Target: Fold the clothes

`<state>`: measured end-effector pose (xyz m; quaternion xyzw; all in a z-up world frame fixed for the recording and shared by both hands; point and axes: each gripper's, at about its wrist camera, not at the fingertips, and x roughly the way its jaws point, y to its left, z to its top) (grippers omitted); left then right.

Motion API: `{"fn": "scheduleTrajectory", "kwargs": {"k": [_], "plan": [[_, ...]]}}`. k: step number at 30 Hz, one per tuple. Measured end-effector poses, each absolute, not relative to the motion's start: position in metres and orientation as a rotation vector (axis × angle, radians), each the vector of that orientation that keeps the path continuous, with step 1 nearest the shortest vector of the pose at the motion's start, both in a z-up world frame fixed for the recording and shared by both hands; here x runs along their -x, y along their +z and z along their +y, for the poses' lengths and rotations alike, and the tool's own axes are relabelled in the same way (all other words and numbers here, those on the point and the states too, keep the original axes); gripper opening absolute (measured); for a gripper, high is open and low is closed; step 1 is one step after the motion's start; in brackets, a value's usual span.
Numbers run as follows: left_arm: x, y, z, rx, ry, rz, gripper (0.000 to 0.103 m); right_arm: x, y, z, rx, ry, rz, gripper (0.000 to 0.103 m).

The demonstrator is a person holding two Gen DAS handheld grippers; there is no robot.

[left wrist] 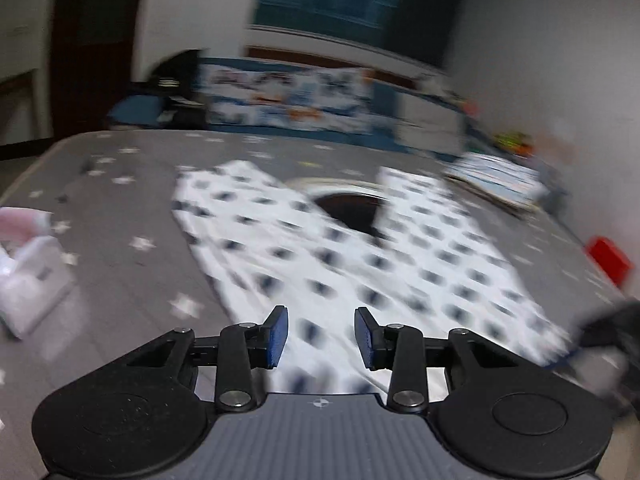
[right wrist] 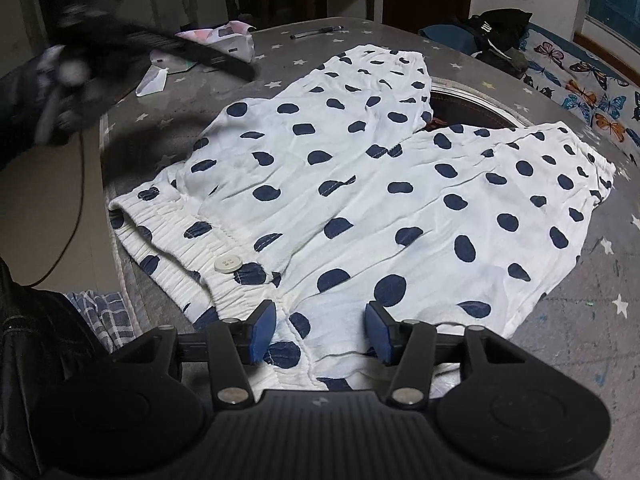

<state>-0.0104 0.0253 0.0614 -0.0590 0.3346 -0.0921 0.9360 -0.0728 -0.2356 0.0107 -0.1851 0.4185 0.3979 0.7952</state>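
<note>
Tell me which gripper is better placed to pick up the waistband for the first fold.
Right. The right gripper is open directly over the waistband of the polka-dot shorts; the left gripper hovers higher, in a blurred view.

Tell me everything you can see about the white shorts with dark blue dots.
The shorts are thin, wrinkled white fabric with dark blue dots. They lie spread flat on the grey star-patterned cover, both legs pointing away. The ribbed elastic waistband carries one pale button. Between the legs a dark round opening shows. The right gripper is open over the waistband edge, pads not pressing on it.
</note>
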Motion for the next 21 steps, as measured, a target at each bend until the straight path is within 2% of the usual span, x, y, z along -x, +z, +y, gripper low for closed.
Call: {"fn": "scheduleTrajectory", "kwargs": {"k": [3,8,13,16,21], "plan": [[-0.023,0.049,0.035,0.115,-0.084,0.695,0.033,0.073,0.011,-0.236,0.392,0.852,0.901,0.051],[-0.056,0.028,0.043,0.093,-0.011,0.715,0.029,0.072,0.010,-0.237,0.381,0.848,0.906,0.051],[-0.061,0.016,0.046,0.065,-0.010,0.714,0.005,0.070,0.010,-0.237,0.376,0.850,0.913,0.052],[-0.058,0.015,0.047,0.034,0.011,0.699,0.001,0.069,0.009,-0.237,0.372,0.852,0.917,0.052],[-0.055,0.015,0.059,0.051,0.046,0.700,0.000,0.067,0.009,-0.238,0.369,0.857,0.918,0.053]]}}
